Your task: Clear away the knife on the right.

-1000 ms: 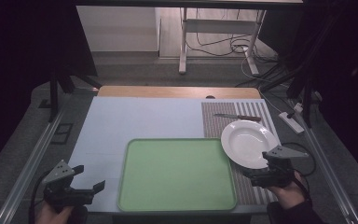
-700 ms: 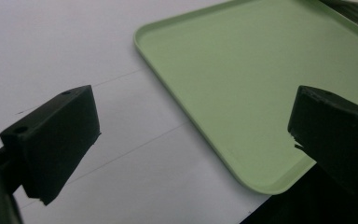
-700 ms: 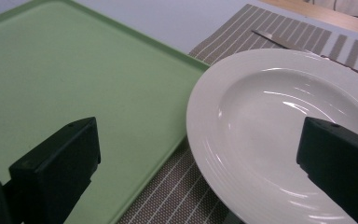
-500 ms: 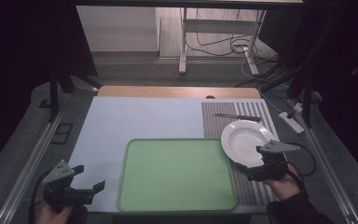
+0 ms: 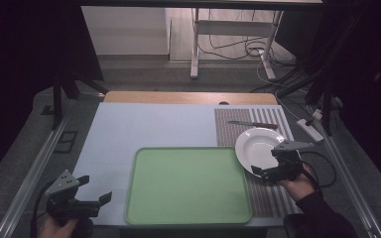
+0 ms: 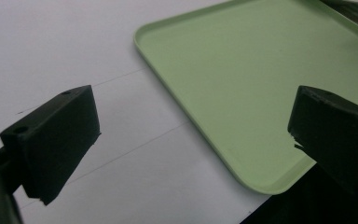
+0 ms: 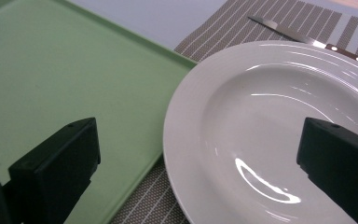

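Observation:
A white plate (image 5: 259, 147) lies on the striped mat (image 5: 268, 198) right of the green tray (image 5: 188, 186). Its left rim (image 7: 177, 116) reaches over the tray's right edge (image 7: 135, 163). My right gripper (image 5: 264, 161) is open at the plate's near rim, one jaw over the tray side and the other over the plate's bowl (image 7: 284, 121), holding nothing. My left gripper (image 5: 94, 189) hovers open over the white table surface (image 6: 74, 56) at the tray's near-left corner (image 6: 261, 182), also holding nothing.
A knife with a brown handle (image 5: 253, 124) lies on the mat behind the plate; in the right gripper view the knife (image 7: 298, 37) sits just past the plate's far rim. A wooden strip (image 5: 188, 97) borders the table's far edge. Metal rails (image 5: 34, 168) run along both sides.
My right gripper has moved left and forward, from beside the plate to over its near rim. The left gripper has barely moved.

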`<act>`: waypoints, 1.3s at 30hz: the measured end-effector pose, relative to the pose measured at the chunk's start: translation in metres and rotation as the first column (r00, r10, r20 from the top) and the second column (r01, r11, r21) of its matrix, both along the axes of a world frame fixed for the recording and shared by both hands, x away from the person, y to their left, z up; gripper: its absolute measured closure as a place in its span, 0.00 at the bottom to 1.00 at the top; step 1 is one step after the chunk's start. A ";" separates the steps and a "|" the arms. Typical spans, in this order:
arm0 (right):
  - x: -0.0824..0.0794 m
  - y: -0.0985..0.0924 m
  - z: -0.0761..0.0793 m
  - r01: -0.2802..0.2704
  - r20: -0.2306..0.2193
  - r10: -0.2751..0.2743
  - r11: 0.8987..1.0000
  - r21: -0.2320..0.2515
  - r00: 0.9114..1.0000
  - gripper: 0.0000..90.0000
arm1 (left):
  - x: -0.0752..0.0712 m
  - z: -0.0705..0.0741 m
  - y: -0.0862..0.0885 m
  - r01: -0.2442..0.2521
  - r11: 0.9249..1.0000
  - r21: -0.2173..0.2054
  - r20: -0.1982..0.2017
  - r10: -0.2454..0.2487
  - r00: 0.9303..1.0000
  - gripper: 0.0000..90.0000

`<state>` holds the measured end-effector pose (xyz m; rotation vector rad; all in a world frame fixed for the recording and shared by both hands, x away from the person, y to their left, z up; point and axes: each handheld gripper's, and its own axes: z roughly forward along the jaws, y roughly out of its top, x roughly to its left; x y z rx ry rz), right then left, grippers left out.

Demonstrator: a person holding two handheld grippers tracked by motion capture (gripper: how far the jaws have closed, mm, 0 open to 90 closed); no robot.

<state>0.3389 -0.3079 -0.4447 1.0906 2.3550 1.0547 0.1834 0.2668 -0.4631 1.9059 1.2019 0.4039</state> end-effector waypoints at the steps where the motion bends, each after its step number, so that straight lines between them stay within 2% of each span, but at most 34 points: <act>1: 0.002 0.000 -0.001 0.007 -0.006 -0.007 1.000 -0.005 1.000 0.00 | 0.000 0.000 0.000 0.000 1.000 0.000 0.000 0.000 1.000 0.02; 8: 0.016 0.000 -0.004 0.034 -0.043 -0.035 0.999 -0.028 0.998 0.00 | 0.000 0.000 0.000 0.000 1.000 0.000 -0.001 0.000 1.000 0.02; 19: 0.037 0.000 -0.006 0.080 -0.047 -0.083 0.995 -0.064 0.995 0.00 | 0.000 0.000 0.000 0.001 1.000 0.001 -0.001 -0.001 1.000 0.02; 20: 0.043 0.000 -0.007 0.087 -0.046 -0.091 0.994 -0.072 0.995 0.00 | 0.000 0.000 0.000 0.001 1.000 0.001 -0.001 -0.001 1.000 0.02; 33: 0.074 -0.007 -0.011 0.147 -0.054 -0.153 0.984 -0.096 0.987 0.00 | 0.001 0.000 0.000 0.001 1.000 0.000 -0.002 -0.001 1.000 0.02; 36: 0.081 -0.009 -0.012 0.134 -0.070 -0.143 0.984 -0.115 0.987 0.00 | 0.001 0.000 0.000 0.002 1.000 0.001 -0.002 -0.002 1.000 0.02; 39: 0.087 -0.010 -0.013 0.145 -0.075 -0.154 0.983 -0.116 0.985 0.00 | 0.001 0.000 0.000 0.002 1.000 0.000 -0.002 -0.002 1.000 0.02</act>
